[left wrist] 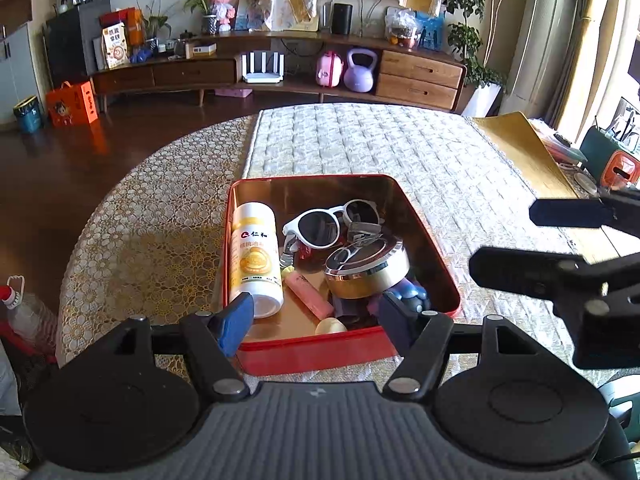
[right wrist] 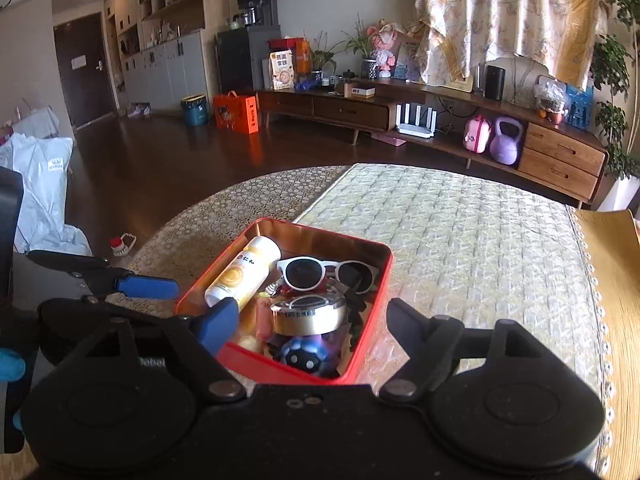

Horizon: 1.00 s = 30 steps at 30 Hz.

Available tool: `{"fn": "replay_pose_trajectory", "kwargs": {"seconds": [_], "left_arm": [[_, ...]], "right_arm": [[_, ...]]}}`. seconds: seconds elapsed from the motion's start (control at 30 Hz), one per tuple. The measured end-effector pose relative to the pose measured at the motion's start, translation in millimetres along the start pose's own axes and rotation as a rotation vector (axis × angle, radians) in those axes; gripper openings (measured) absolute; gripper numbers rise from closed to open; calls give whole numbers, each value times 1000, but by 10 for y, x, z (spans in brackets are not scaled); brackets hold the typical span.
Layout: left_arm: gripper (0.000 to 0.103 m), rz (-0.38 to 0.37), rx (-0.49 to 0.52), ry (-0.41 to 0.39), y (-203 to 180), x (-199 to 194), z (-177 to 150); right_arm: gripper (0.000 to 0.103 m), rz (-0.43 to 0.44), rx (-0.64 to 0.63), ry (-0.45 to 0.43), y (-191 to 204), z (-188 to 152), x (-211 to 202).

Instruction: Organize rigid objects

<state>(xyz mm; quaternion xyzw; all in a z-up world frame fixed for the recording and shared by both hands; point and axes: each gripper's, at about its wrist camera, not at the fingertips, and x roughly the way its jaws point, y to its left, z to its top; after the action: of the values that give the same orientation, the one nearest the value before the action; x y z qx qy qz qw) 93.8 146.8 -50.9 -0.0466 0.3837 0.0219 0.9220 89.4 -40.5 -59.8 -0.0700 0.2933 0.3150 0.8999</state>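
Desk: round desk (left wrist: 132,220) under a gold lace-pattern cloth, with a pale quilted mat (left wrist: 380,148) laid across its middle and a yellow mat (left wrist: 516,144) at the right edge.
Tin: red tin (left wrist: 344,354) stands on the desk where lace cloth and quilted mat meet, lid off, gold inside.
Contents: white bottle (left wrist: 256,256) lies along the tin's left wall; white sunglasses (left wrist: 328,224) lie toward the far side; a round gold-sided case (left wrist: 366,268) sits in the middle; a pink stick (left wrist: 308,290) lies beside the bottle; a purple toy (right wrist: 308,354) is at the near edge.
Left hand-held gripper (left wrist: 316,316): jaws apart, nothing between them, hanging over the tin's near edge.
Right hand-held gripper (right wrist: 312,320): jaws wide, holding nothing, over the tin's near corner.
Room: dark wood floor (right wrist: 160,160); a long low wooden sideboard (right wrist: 440,112) on the far wall with a purple kettlebell (right wrist: 506,140); an orange box (right wrist: 236,112) on the floor; a patterned cloth (right wrist: 500,12) hangs above.
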Motion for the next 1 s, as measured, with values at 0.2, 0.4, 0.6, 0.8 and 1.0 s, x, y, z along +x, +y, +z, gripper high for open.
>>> {"fn": "replay_pose_trajectory", "kwargs": {"seconds": [0.2,0.4,0.6,0.8,1.0], "left_arm": [[76,3,13,-48,-115,-235,-40],[83,-1,45,-90,-273,-448,-88],[90,-16,51,-114,-396,-600,-124],[101,-36,49,-135,-513,-725,-185],[101,-45,50,-154,-627,-866,-283]], "right_arm": [[90,23,37,-67,-49,-175,-308],[103,33,68,-153,-124,-323,-594],[103,23,128,-209,-243,-479,-785],[103,0,178,-248,-311,-627,-925],[103,-32,158,-262,-240,-745,-1018]]}}
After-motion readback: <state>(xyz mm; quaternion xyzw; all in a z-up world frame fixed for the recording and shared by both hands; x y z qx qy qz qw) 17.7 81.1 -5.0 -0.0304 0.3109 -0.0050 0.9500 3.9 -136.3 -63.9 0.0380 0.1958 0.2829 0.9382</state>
